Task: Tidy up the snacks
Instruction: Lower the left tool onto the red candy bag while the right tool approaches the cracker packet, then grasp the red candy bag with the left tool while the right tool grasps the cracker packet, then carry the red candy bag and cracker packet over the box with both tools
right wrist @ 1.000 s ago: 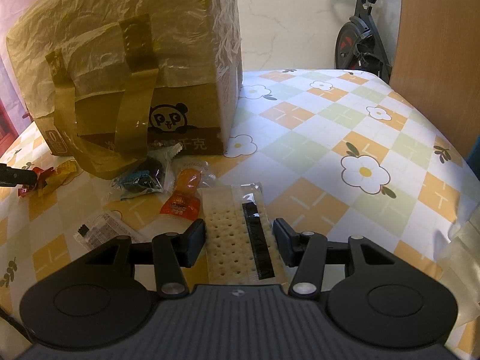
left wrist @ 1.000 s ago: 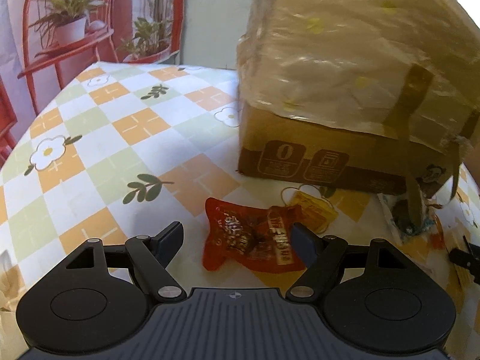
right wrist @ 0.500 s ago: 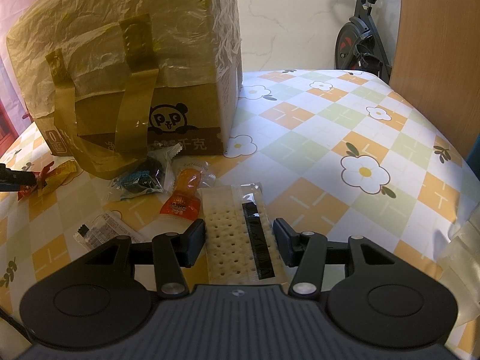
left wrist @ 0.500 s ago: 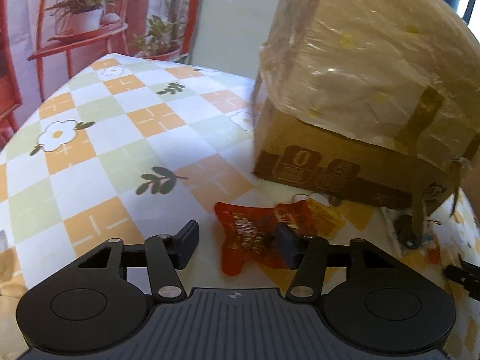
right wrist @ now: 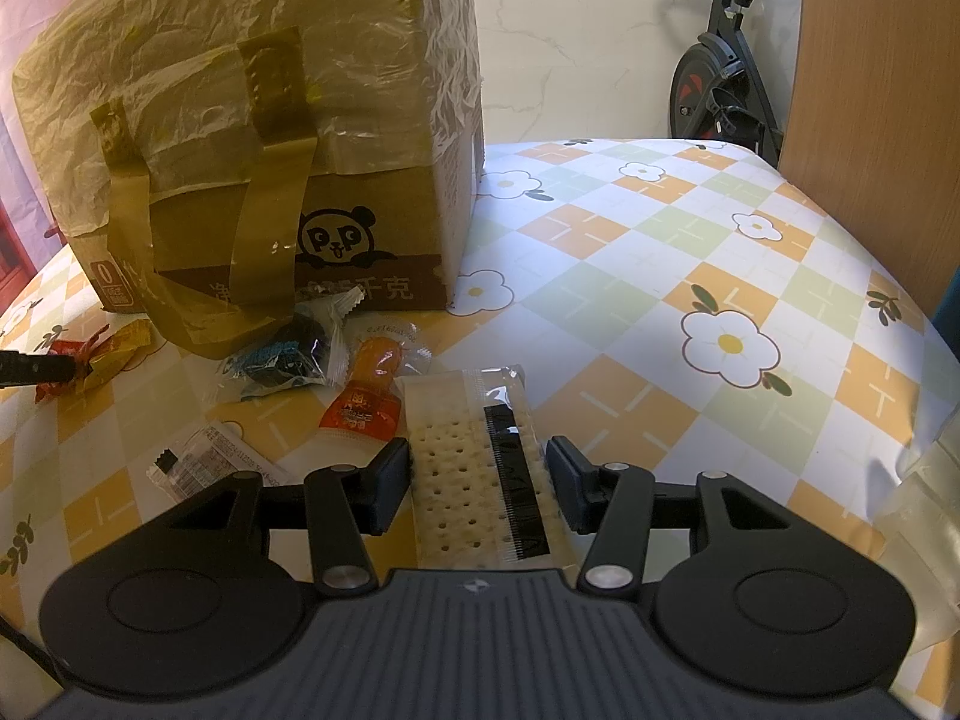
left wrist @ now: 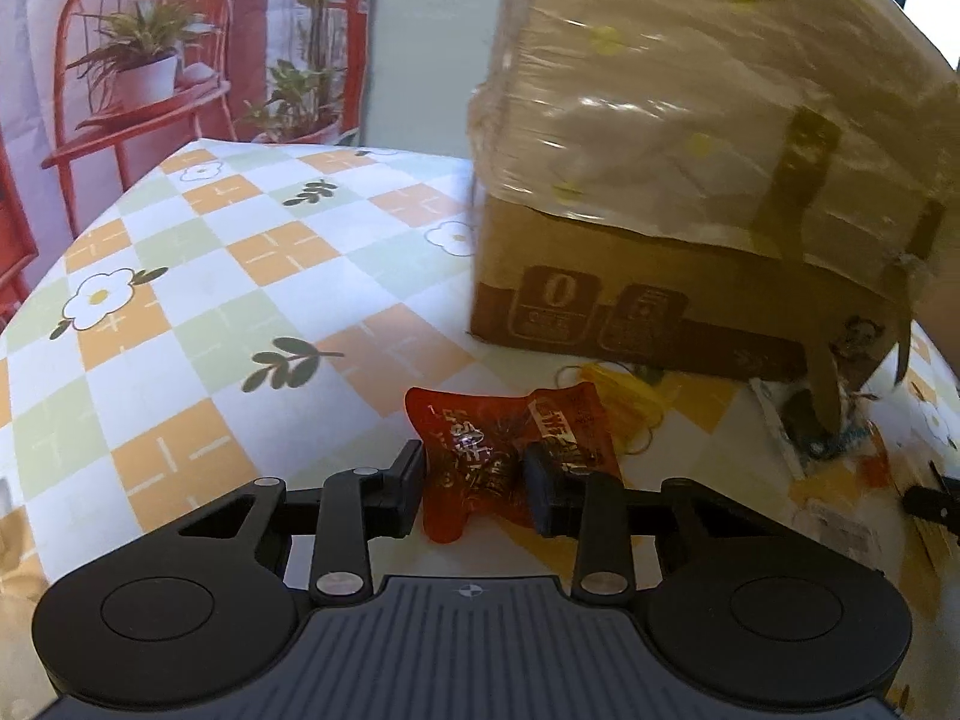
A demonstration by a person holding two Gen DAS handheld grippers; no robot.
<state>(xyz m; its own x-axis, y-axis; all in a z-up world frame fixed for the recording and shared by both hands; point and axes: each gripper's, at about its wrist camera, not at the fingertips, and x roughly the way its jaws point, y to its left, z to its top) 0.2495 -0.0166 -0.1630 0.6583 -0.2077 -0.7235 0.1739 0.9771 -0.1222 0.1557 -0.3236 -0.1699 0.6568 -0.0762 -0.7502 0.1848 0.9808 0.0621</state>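
Left wrist view: the left gripper (left wrist: 474, 483) is pinching the red snack packet (left wrist: 510, 450) near the cardboard box (left wrist: 690, 192). Right wrist view: the right gripper (right wrist: 478, 480) is clamping the cracker packet (right wrist: 474, 468) sideways, nearer than the box.

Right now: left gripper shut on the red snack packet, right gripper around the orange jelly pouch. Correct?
Not quite. The left gripper is shut on the red snack packet, but the right gripper is around the cracker packet, as the right wrist view shows. The orange jelly pouch lies beside it, ungripped.
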